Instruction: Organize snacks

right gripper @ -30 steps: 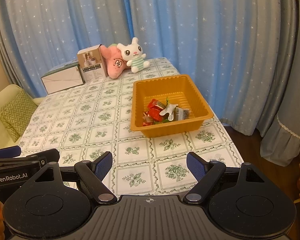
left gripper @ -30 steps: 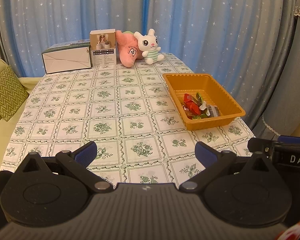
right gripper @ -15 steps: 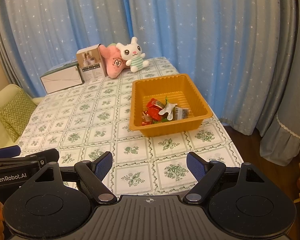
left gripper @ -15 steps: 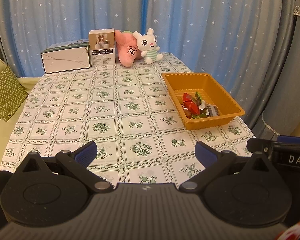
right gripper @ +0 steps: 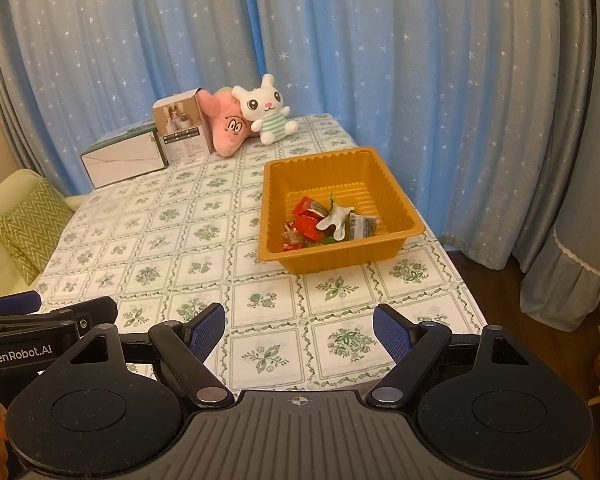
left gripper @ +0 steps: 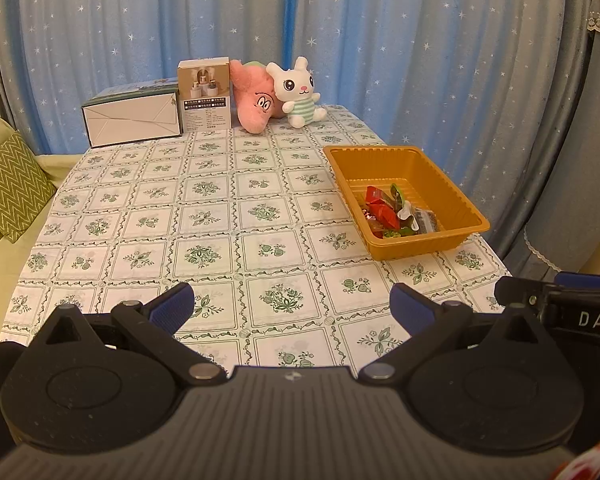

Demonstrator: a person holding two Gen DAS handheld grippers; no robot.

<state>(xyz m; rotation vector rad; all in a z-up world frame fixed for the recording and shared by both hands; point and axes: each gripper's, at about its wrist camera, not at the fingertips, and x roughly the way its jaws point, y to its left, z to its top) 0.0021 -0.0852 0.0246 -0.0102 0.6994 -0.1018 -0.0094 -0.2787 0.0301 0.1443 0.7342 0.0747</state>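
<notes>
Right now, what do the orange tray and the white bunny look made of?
The orange tray looks like thin moulded plastic, slightly glossy, with ribbed walls and floor. The white bunny looks like soft plush fabric, matte and fuzzy, with a striped green body.

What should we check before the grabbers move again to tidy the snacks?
1. Left gripper open, nothing in it: ok.
2. Right gripper open, nothing in it: ok.
3. Snacks inside the tray: ok.
4. Tray flat on the table, fully on it: ok.
5. Loose snacks left on the table: none seen; the near edge is hidden, so cannot tell.
6. Plush toys and boxes far from the tray: ok.
</notes>
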